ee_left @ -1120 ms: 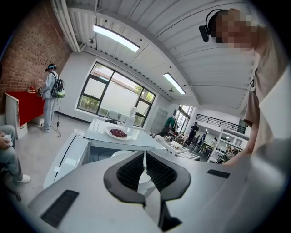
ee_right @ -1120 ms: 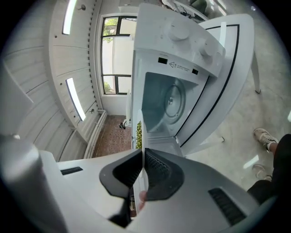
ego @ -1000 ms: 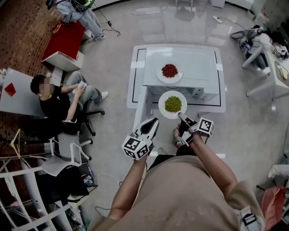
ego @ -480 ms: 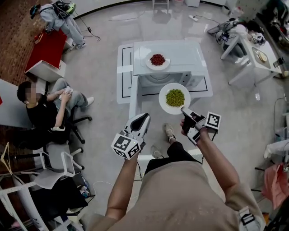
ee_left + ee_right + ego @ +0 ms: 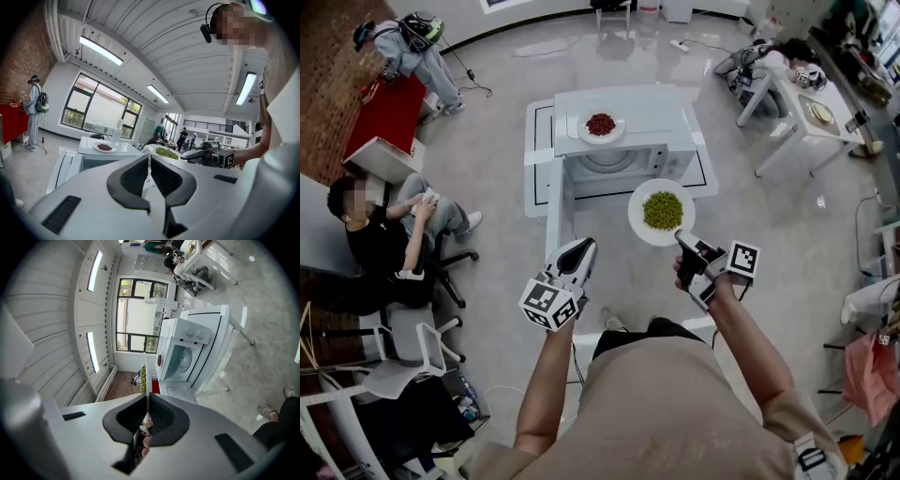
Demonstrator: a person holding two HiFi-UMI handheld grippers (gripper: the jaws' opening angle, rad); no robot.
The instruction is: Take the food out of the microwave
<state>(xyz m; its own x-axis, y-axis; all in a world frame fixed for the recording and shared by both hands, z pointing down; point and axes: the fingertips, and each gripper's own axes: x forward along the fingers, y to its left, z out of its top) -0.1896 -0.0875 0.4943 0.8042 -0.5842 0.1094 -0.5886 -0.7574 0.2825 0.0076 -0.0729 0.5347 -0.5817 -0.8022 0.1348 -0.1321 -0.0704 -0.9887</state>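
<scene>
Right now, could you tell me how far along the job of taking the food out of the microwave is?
Done: the microwave stands open and the plate of green peas is out of it. In hand: the right gripper grips the plate's rim, holding it in the air; the left gripper is empty. Left: setting it down, perhaps beside the plate of red food on top.

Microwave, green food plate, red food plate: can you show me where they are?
microwave (image 5: 661, 117), head view, on its bare white top.
green food plate (image 5: 638, 227), head view, on its white rim beside the food.
red food plate (image 5: 582, 130), head view, on its white rim, atop the microwave.
</scene>
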